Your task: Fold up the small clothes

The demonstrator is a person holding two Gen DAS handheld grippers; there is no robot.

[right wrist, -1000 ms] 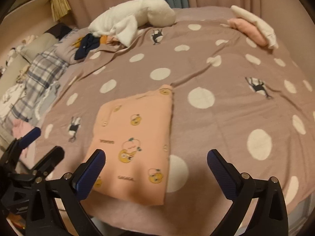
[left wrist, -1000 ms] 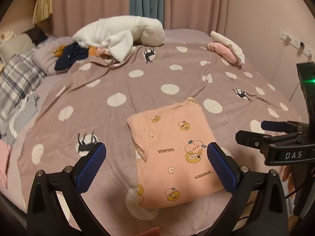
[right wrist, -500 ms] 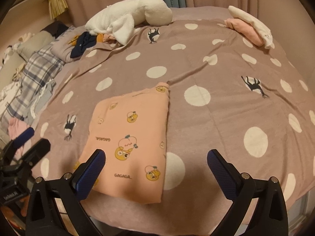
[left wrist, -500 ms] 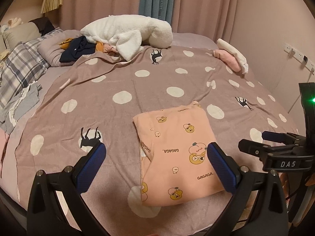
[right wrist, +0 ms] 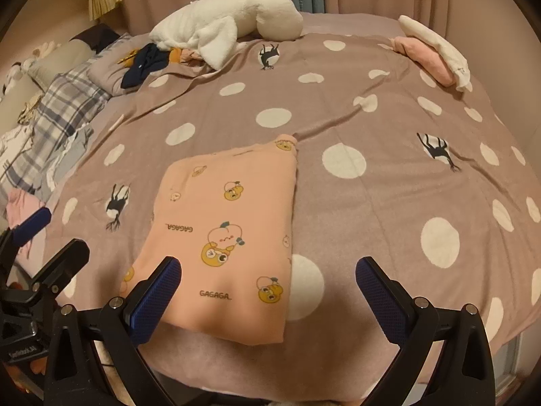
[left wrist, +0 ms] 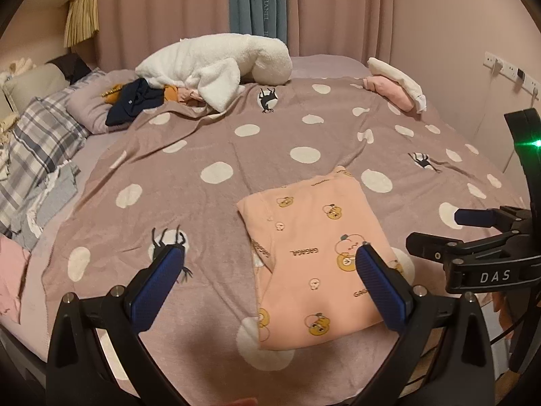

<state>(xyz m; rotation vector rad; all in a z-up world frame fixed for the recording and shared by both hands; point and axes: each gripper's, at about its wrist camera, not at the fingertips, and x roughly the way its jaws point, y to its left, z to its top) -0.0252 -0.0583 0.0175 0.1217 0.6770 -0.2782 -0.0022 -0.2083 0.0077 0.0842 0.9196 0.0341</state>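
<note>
A peach cartoon-print garment (right wrist: 230, 237) is seen lying folded flat at the near edge of the spotted bedspread (right wrist: 372, 169). Both the left tongs (left wrist: 267, 280) and right tongs (right wrist: 267, 291) are held spread, empty, above it. The fold is judged finished; setting it aside or fetching another garment seems called for next.

My right gripper (right wrist: 268, 291): jaws spread wide, holding nothing | peach garment (right wrist: 226, 237): folded flat on polka-dot blanket (right wrist: 372, 186), beneath my left finger | my left gripper (right wrist: 37, 240): at left edge, apart from garment
</note>
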